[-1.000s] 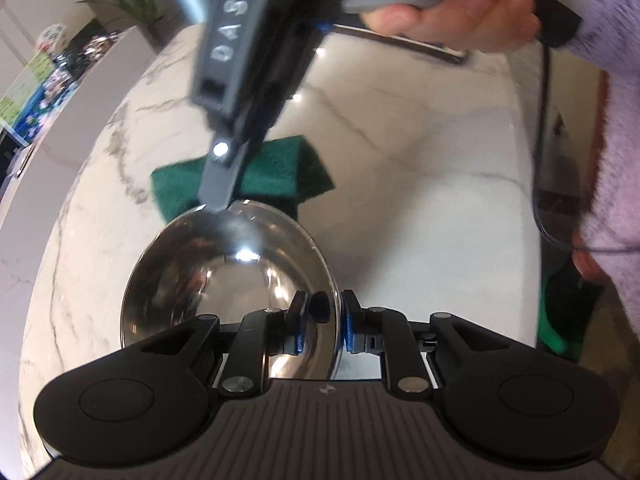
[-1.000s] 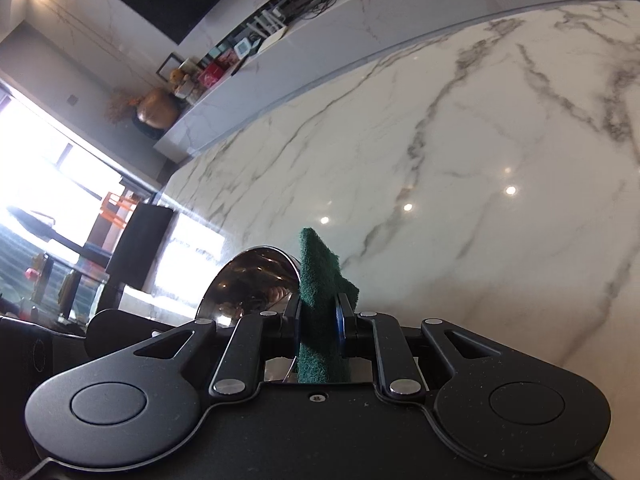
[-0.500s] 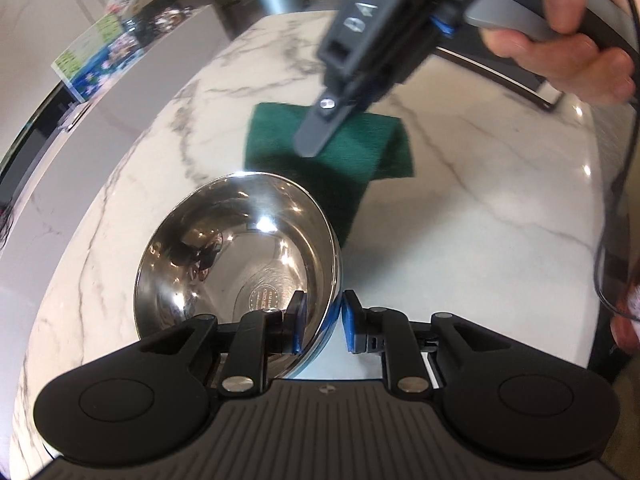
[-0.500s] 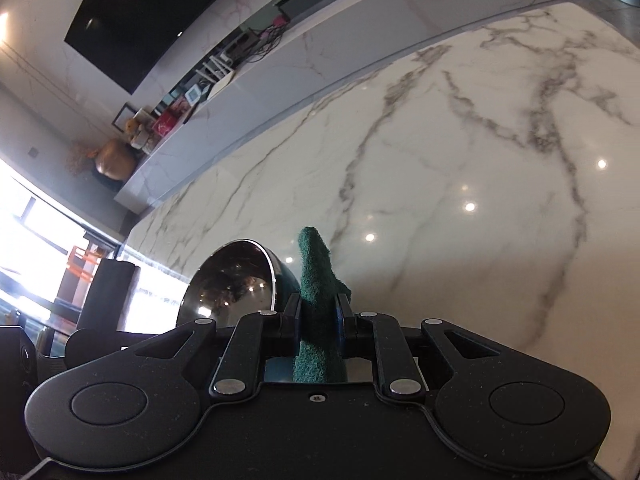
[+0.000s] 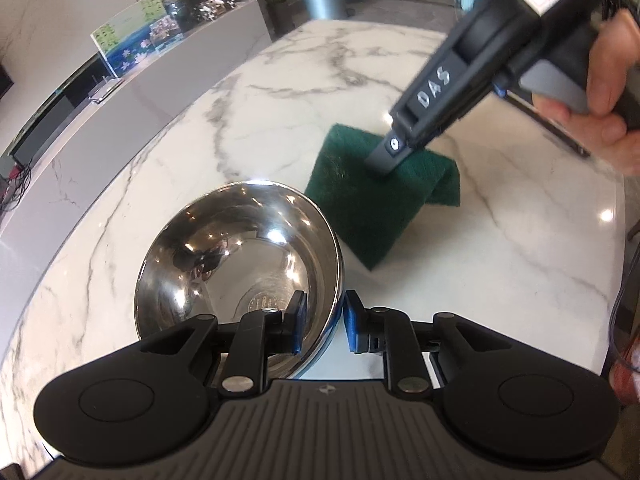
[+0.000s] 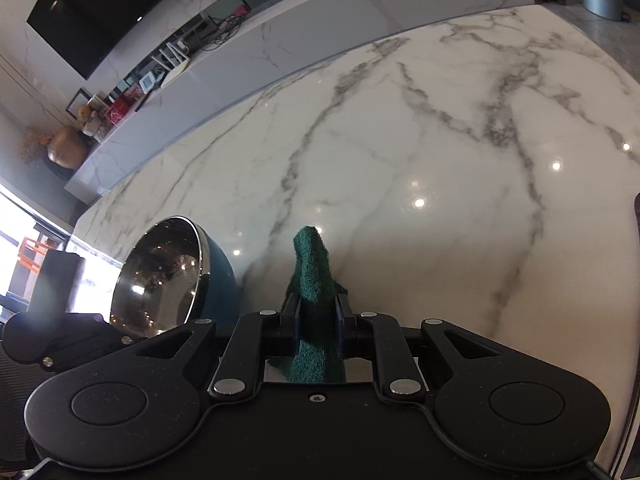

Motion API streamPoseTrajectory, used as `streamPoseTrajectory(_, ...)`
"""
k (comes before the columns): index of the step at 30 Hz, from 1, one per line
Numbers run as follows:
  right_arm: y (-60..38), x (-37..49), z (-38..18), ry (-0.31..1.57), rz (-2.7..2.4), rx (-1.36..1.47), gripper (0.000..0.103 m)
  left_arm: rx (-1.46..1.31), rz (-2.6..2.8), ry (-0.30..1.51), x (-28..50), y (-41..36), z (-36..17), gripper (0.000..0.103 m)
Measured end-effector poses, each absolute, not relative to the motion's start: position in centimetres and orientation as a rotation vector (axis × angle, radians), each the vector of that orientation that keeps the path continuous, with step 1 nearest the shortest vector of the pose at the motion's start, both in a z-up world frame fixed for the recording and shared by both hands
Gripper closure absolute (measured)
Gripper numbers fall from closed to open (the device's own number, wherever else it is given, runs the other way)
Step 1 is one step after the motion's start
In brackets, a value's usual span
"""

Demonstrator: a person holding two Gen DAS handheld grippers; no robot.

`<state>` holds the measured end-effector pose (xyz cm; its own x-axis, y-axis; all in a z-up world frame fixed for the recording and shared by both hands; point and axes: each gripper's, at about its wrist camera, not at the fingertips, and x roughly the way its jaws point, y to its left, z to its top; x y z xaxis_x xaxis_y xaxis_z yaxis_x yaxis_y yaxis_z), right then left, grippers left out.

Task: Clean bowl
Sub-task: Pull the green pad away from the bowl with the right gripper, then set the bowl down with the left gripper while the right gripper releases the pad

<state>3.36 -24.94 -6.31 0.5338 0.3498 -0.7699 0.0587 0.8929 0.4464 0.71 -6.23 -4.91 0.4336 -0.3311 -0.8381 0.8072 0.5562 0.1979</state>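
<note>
The left claw (image 5: 323,322) is clamped on the steel bowl's (image 5: 240,264) rim, tilting it over the marble bench (image 5: 280,128). At two o'clock, the right claw (image 6: 317,322) pinches a green scouring pad (image 5: 376,196).

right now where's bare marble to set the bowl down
Bare marble table stretches wide beyond the green scouring pad, out to the far edge. Crowded only near the shiny steel bowl, where the pad dangles beside its rim.
</note>
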Motion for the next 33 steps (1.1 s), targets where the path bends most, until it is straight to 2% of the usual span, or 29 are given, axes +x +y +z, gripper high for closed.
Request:
streamPoseTrajectory(2,-24.8,3.3,-6.3,1.001,0.174,0.438,0.086,0.611,-0.771,0.844,0.7,-5.9,-4.4,0.081)
streamPoseTrajectory(4,-24.6,3.3,-6.4,1.004,0.161,0.417,0.081,0.57,-0.77,0.838,0.6,-5.5,-3.8,0.071)
streamPoseTrajectory(6,-24.5,3.3,-6.4,1.003,0.147,0.393,0.08,0.529,-0.772,0.826,0.3,-5.0,-3.1,0.062)
streamPoseTrajectory(8,-24.5,3.3,-6.3,0.998,0.137,0.384,0.08,0.499,-0.773,0.817,0.0,-4.7,-2.4,0.061)
streamPoseTrajectory(10,-24.6,3.3,-6.2,0.992,0.129,0.386,0.074,0.468,-0.766,0.813,-0.1,-4.3,-1.9,0.059)
streamPoseTrajectory(14,-24.5,2.9,-6.0,0.973,0.103,0.365,0.066,0.335,-0.736,0.803,-0.5,-3.0,-0.8,0.043)
streamPoseTrajectory(17,-24.6,2.6,-5.7,0.948,0.067,0.333,0.065,0.239,-0.714,0.788,-0.9,-1.9,-0.3,0.033)
streamPoseTrajectory(23,-24.3,0.8,-4.1,0.84,0.005,0.276,0.058,0.204,-0.633,0.774,-2.4,-1.2,-0.1,0.03)
streamPoseTrajectory(25,-23.7,0.2,-3.6,0.806,0.001,0.249,0.047,0.183,-0.593,0.771,-2.9,-0.9,-0.2,0.029)
streamPoseTrajectory(26,-23.4,-0.1,-3.4,0.792,0.001,0.239,0.043,0.169,-0.576,0.77,-3.1,-0.8,-0.3,0.027)
streamPoseTrajectory(27,-23.2,-0.4,-3.2,0.784,0.0,0.233,0.034,0.152,-0.567,0.77,-3.2,-0.5,-0.3,0.021)
streamPoseTrajectory(28,-23.0,-0.5,-3.2,0.783,0.0,0.23,0.031,0.135,-0.557,0.769,-3.3,-0.2,-0.4,0.021)
streamPoseTrajectory(33,-22.3,-2.0,-2.8,0.784,-0.029,0.217,0.031,0.041,-0.503,0.748,-3.6,1.5,-1.0,0.021)
